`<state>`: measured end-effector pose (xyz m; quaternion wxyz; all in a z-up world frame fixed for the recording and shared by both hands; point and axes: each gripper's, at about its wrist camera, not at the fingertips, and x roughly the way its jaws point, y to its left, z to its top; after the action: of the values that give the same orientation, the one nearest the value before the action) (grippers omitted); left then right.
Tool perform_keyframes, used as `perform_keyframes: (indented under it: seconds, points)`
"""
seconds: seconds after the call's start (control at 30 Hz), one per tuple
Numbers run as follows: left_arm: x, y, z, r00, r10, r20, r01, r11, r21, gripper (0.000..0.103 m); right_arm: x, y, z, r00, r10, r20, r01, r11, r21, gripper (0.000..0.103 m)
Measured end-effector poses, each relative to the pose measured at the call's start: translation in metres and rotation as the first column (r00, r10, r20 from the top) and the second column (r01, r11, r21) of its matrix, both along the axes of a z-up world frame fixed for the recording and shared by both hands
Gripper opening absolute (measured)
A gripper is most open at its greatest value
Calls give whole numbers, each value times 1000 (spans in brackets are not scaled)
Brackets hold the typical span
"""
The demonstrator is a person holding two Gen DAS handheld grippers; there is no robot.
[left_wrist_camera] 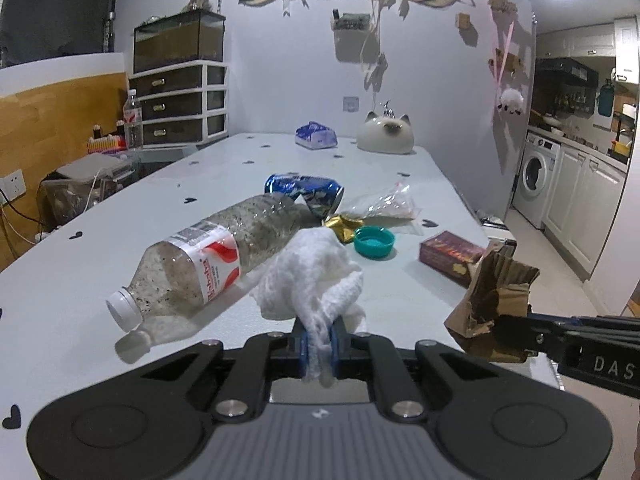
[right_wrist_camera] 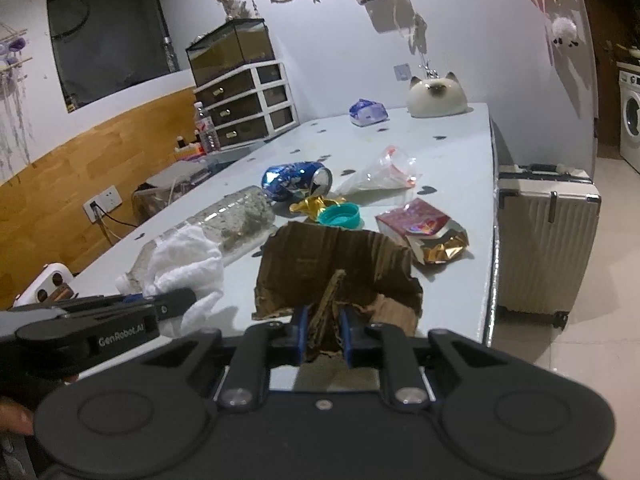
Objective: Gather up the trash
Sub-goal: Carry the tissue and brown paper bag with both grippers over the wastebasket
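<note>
My left gripper [left_wrist_camera: 319,338] is shut on a crumpled white tissue [left_wrist_camera: 312,276] and holds it above the table; it also shows in the right wrist view [right_wrist_camera: 188,268]. My right gripper [right_wrist_camera: 323,322] is shut on a torn brown cardboard piece [right_wrist_camera: 340,264], also seen in the left wrist view [left_wrist_camera: 494,304]. On the white table [left_wrist_camera: 60,280] lie a dirty plastic bottle [left_wrist_camera: 216,256], a crushed blue can [left_wrist_camera: 306,192], a gold foil wrapper [left_wrist_camera: 344,226], a teal cap [left_wrist_camera: 374,242], a clear plastic bag [left_wrist_camera: 384,202] and a red-gold packet [right_wrist_camera: 424,230].
A cat-shaped ceramic [left_wrist_camera: 386,134] and a blue tissue pack [left_wrist_camera: 316,135] sit at the table's far end. Drawers [left_wrist_camera: 180,106] with a glass tank stand at the back left. A white suitcase [right_wrist_camera: 548,240] stands right of the table, a washing machine [left_wrist_camera: 534,176] beyond.
</note>
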<state>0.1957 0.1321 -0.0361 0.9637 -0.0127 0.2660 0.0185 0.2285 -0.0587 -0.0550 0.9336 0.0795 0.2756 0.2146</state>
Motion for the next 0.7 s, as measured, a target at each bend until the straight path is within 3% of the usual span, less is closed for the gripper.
perform_keyframes:
  seconds: [0.37, 0.7]
  points:
    - [-32, -26, 15, 999, -13, 53, 13, 1000, -10, 12, -37, -25, 11, 999, -10, 47, 10, 1000, 6, 17]
    - [-46, -80, 21, 993, -83, 87, 84, 996, -13, 12, -70, -78, 18, 993, -81, 84, 81, 997, 6, 17]
